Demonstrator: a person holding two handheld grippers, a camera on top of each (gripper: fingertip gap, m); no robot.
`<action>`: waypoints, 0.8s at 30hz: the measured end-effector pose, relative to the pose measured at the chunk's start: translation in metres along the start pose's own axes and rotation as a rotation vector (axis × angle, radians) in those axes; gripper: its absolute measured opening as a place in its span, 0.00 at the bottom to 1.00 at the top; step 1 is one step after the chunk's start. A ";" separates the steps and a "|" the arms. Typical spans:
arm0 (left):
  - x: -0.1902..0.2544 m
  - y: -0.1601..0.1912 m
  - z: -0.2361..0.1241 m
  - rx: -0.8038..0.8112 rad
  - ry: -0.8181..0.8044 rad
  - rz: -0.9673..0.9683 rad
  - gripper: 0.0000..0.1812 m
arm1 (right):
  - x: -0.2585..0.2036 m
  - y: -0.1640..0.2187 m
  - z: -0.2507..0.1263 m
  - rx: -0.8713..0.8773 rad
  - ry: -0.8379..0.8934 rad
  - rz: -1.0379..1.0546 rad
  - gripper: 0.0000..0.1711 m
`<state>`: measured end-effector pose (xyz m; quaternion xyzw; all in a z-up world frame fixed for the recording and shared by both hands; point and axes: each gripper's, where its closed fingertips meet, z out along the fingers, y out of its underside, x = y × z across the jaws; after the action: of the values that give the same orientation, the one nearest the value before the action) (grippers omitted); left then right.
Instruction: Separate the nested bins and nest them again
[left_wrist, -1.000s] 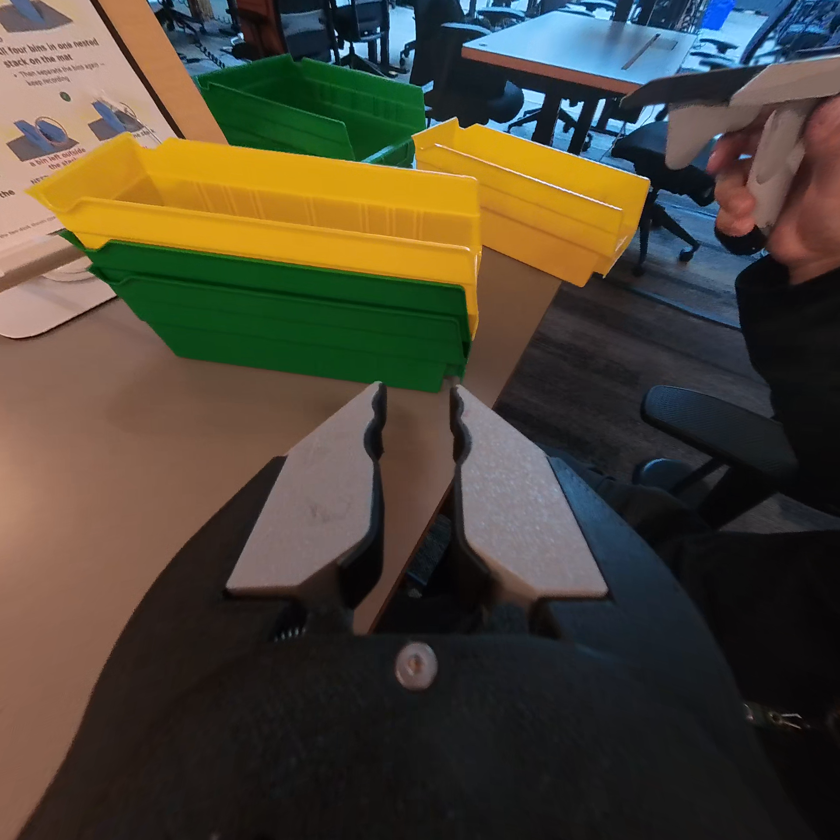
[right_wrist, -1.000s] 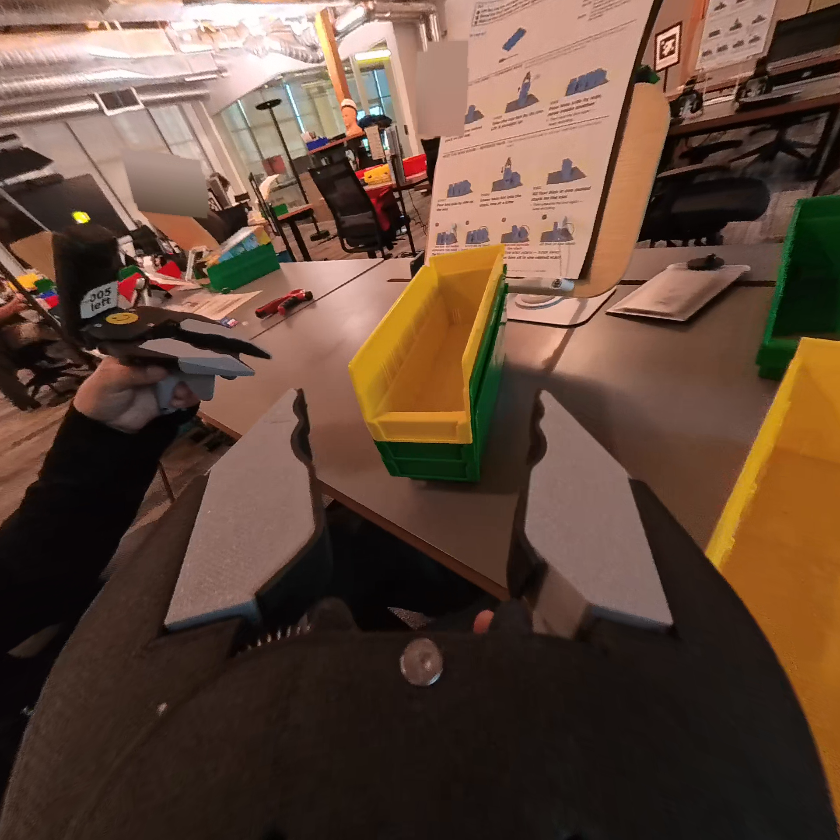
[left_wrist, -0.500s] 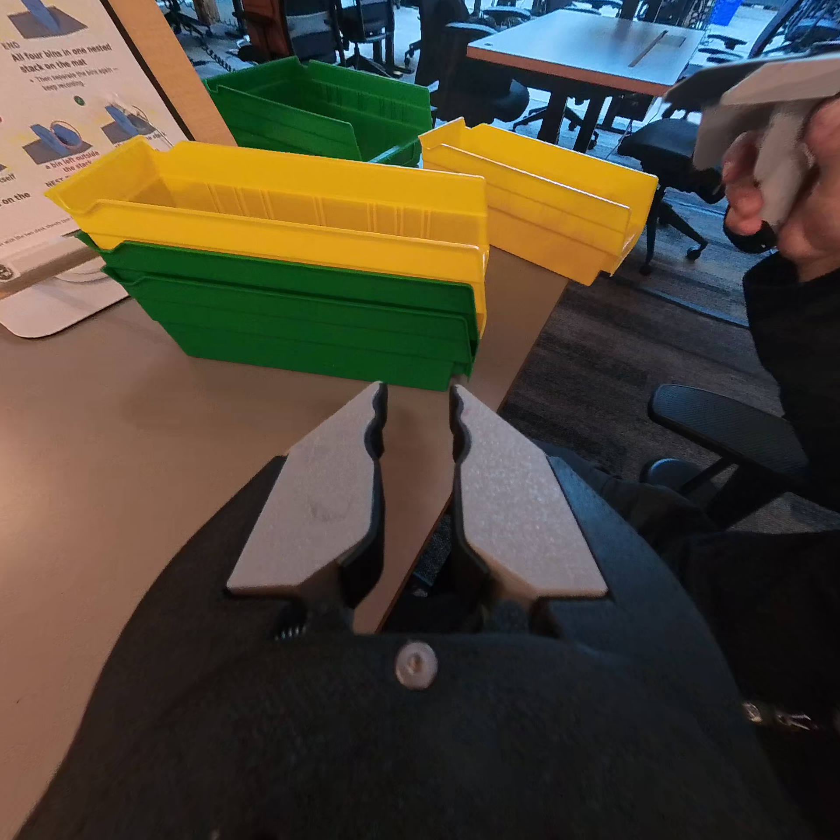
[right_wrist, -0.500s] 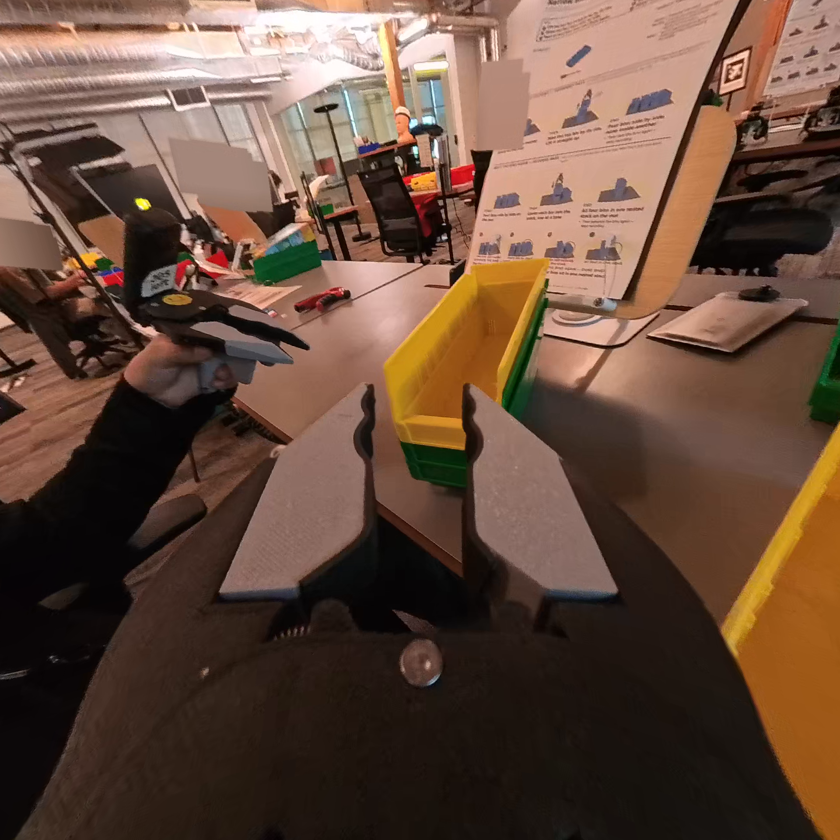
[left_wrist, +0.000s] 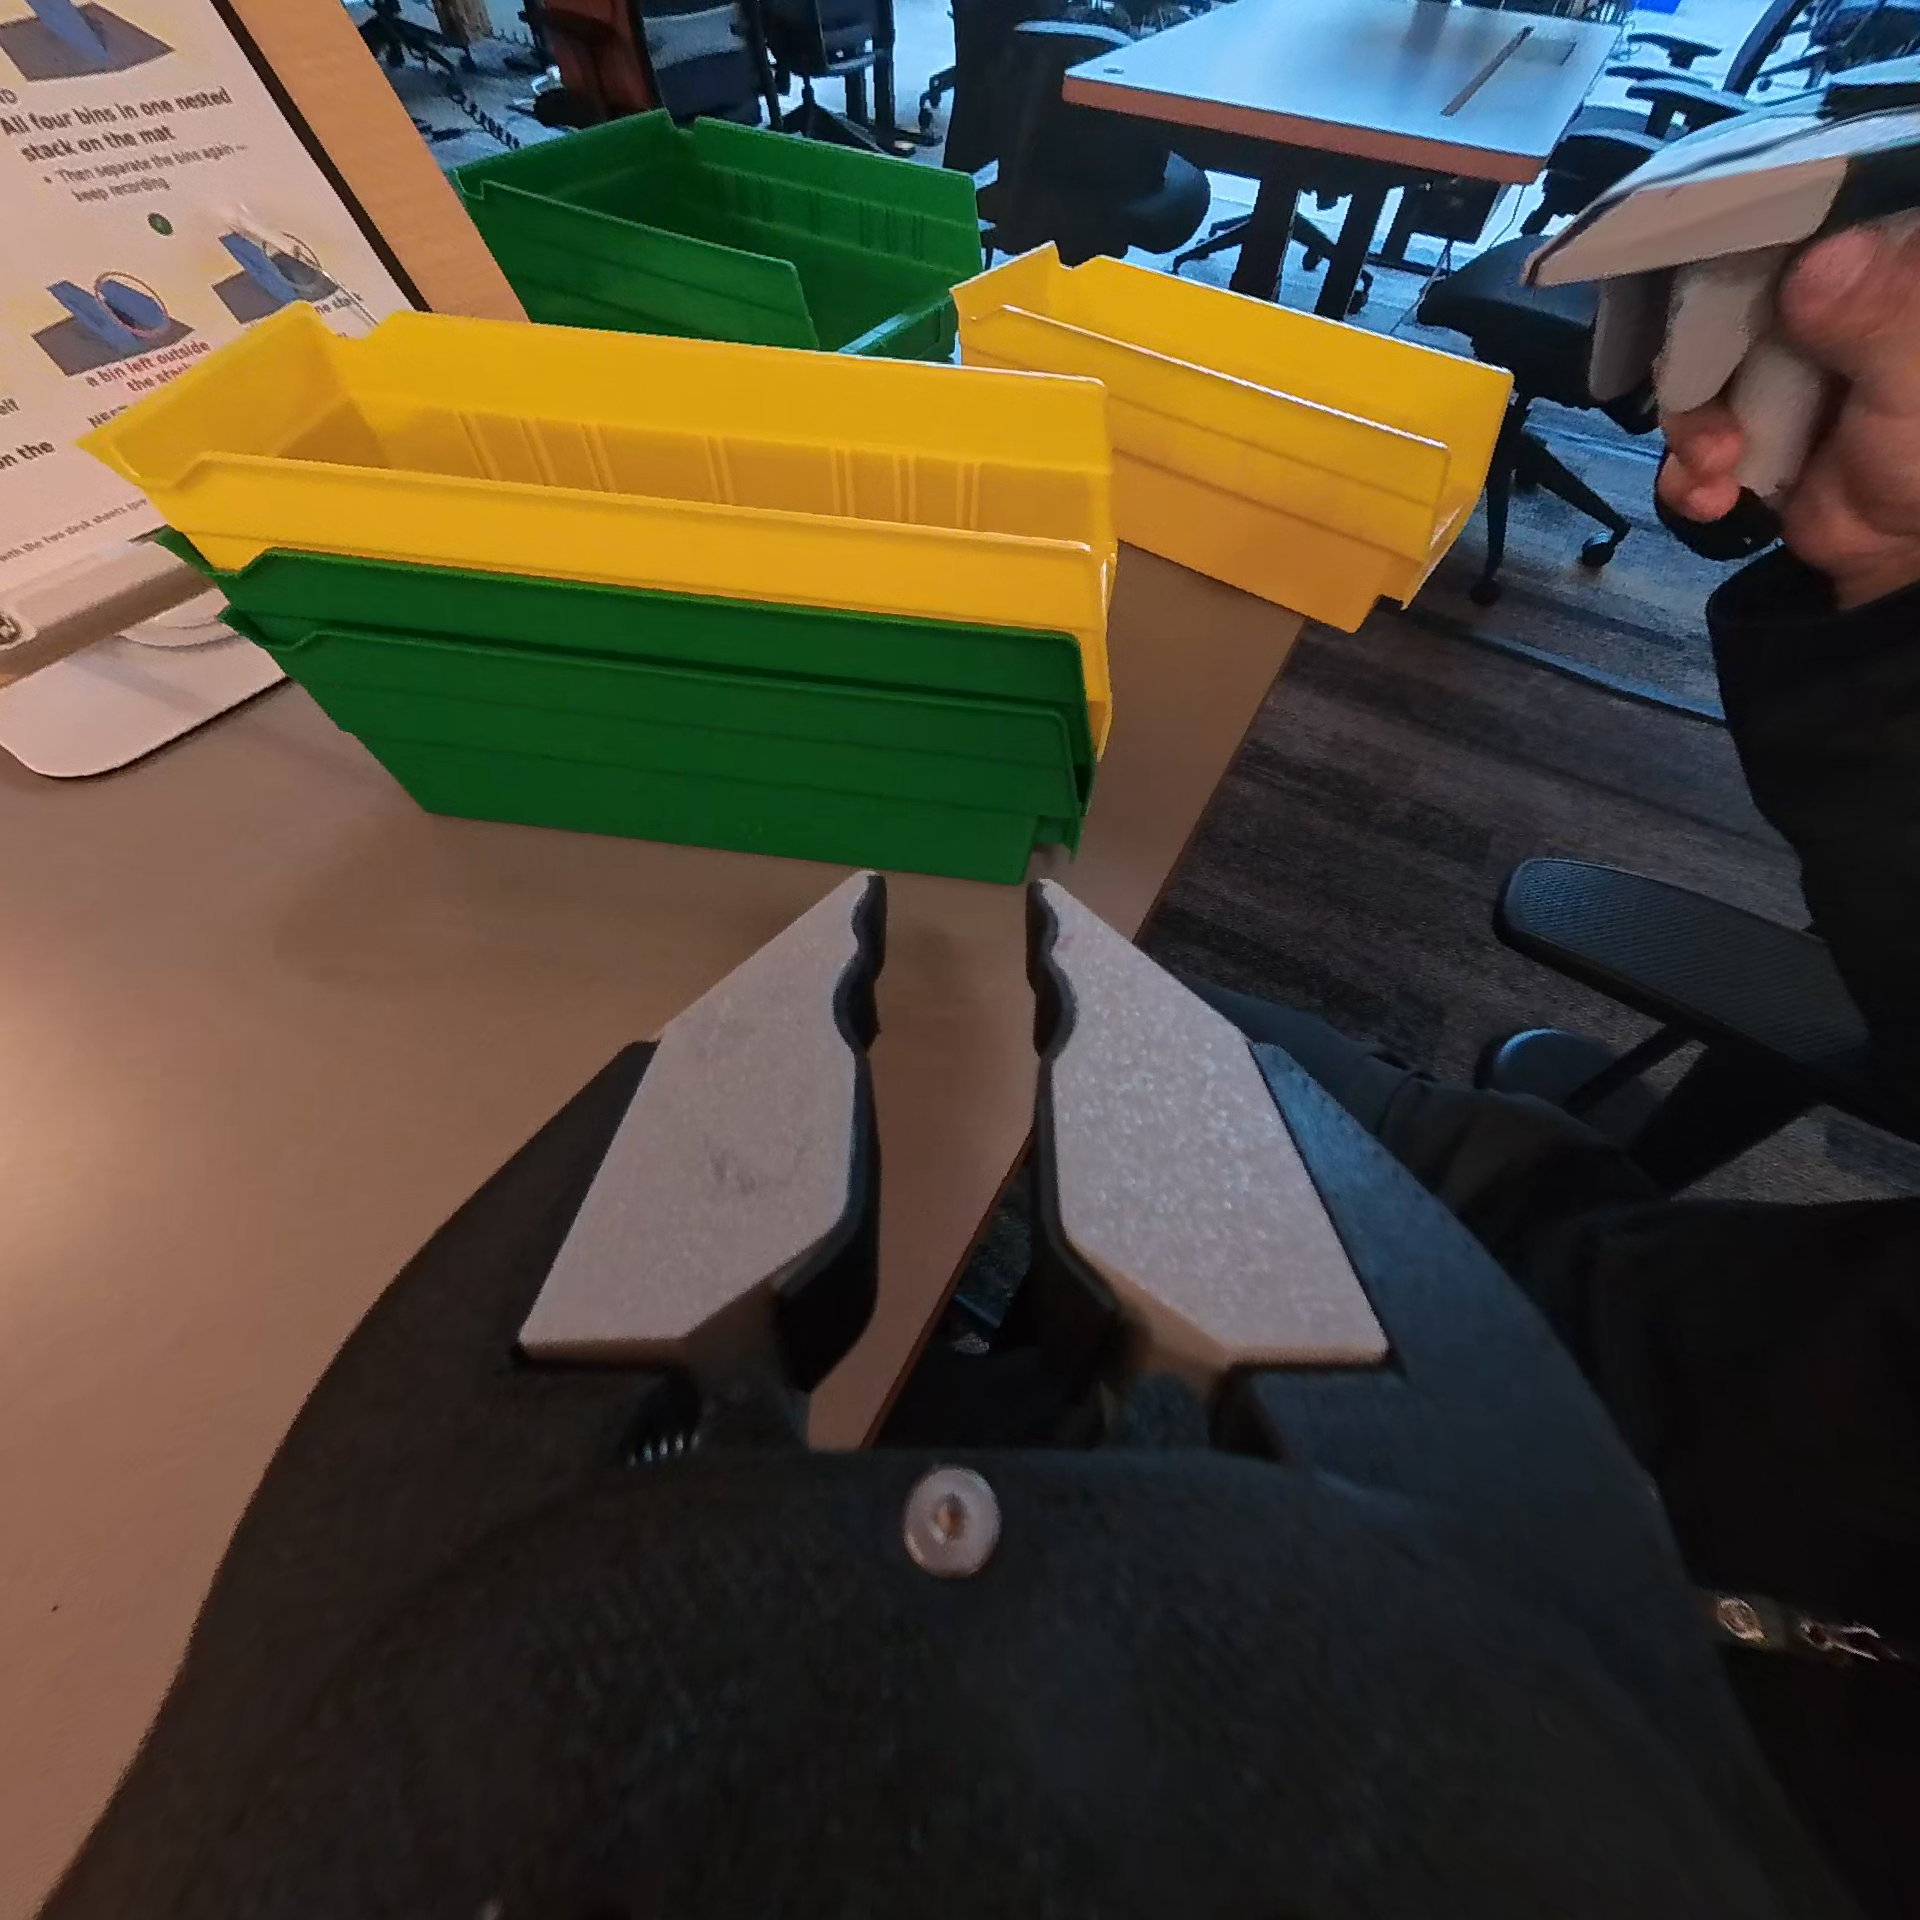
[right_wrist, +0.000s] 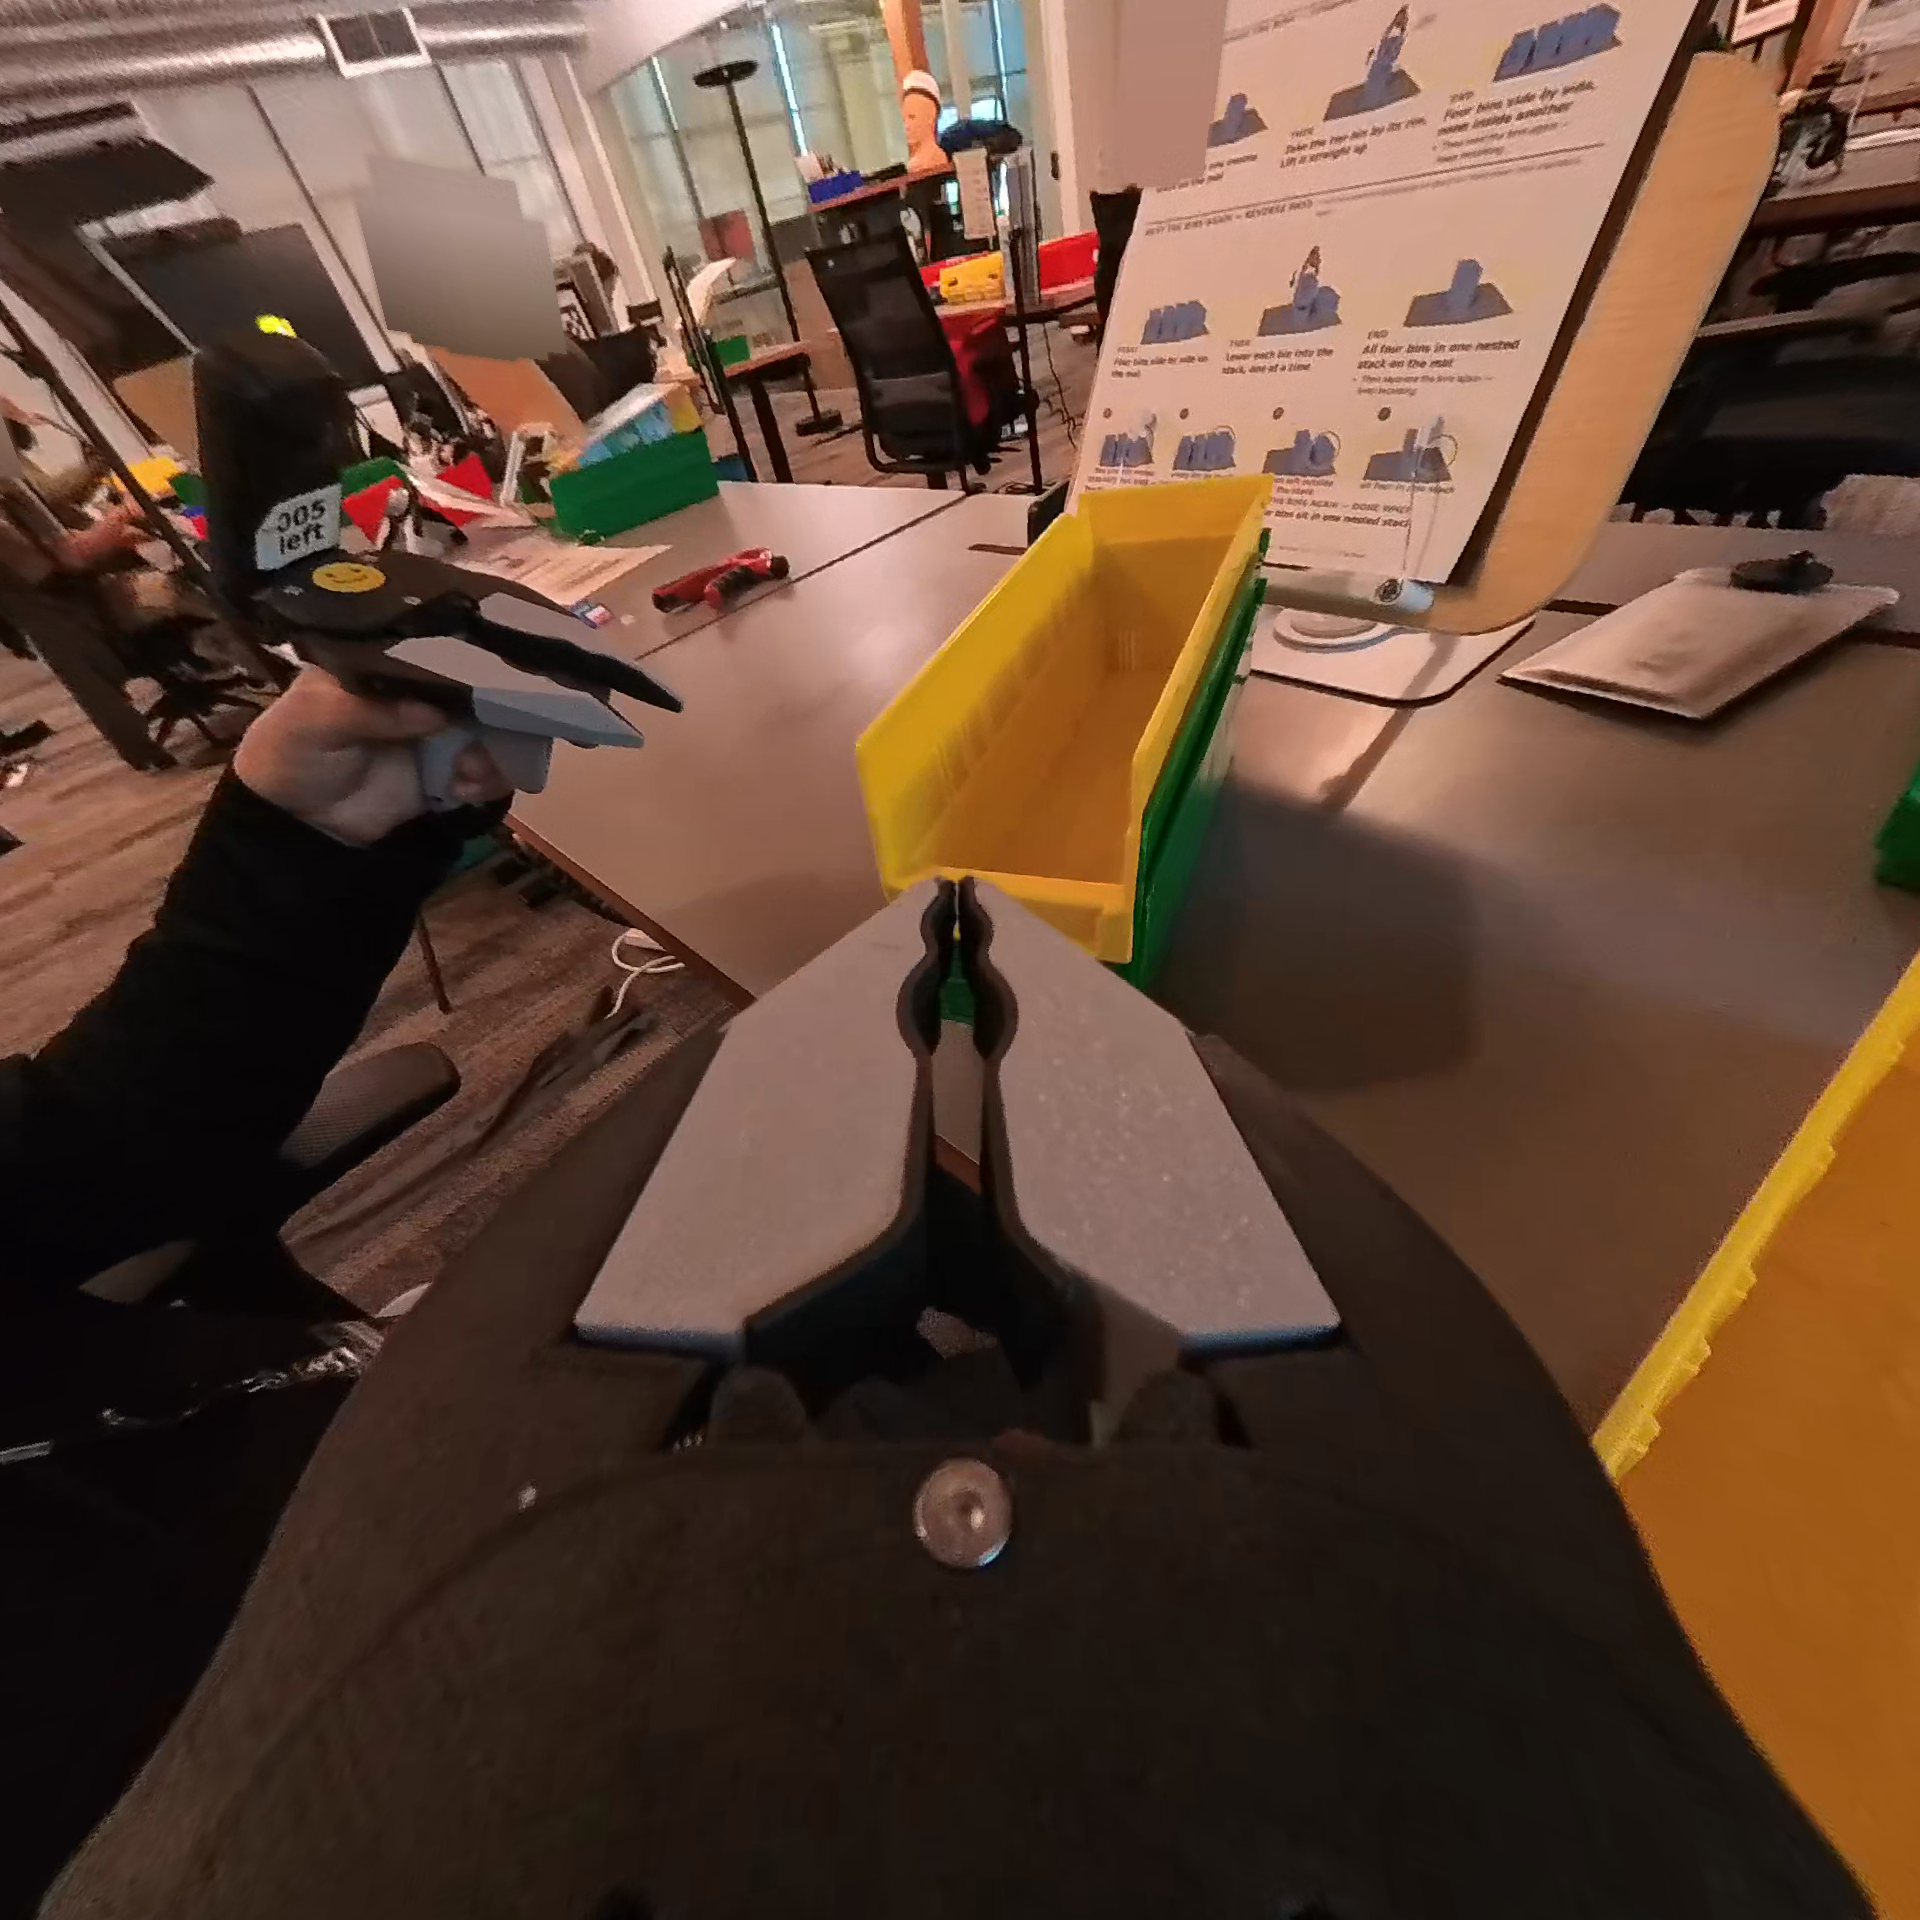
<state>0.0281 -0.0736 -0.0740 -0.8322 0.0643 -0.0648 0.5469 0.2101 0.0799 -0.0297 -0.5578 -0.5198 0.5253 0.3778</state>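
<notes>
Facing the nested stack (left_wrist: 665, 644), you have a yellow bin (left_wrist: 623, 488) seated inside a green bin (left_wrist: 707, 769) near the table (left_wrist: 260, 1039) edge. Take that stack as your landmark. Beyond it in the left wrist view lies a loose green bin (left_wrist: 748, 229), and to its right a loose yellow bin (left_wrist: 1247, 436) that overhangs the table corner. Behind the stack stands an instruction board (right_wrist: 1382, 270).

Your left gripper (left_wrist: 956, 914) hangs just short of the stack's long side, its jaws narrowly parted and empty. Your right gripper (right_wrist: 956, 894) is off the stack's short end, jaws pressed together with nothing between them; its tips look close to the yellow rim, though whether they touch it you cannot tell.

These bins look like thin moulded plastic: probably light, fairly stiff, smooth and a little slippery, not fragile. Nested walls may bind, so the lower bin could ride up with the upper one. The flanged rim at a short end seems the best hold for lifting the yellow bin; consider pinning the green wall beneath with the other tool. You would need to spread the right jaws first.
</notes>
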 end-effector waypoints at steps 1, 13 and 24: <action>0.000 0.000 0.000 -0.001 0.000 0.001 0.14 | 0.001 0.002 0.001 -0.010 0.001 -0.002 0.00; -0.001 0.002 0.001 -0.006 0.000 0.002 0.13 | 0.005 -0.003 0.008 0.068 -0.071 0.078 0.39; 0.000 0.002 0.002 -0.009 0.001 0.003 0.13 | 0.013 0.006 0.009 0.020 -0.007 0.043 0.19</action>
<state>0.0280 -0.0724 -0.0772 -0.8346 0.0663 -0.0639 0.5431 0.2009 0.0900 -0.0393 -0.5630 -0.5038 0.5405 0.3702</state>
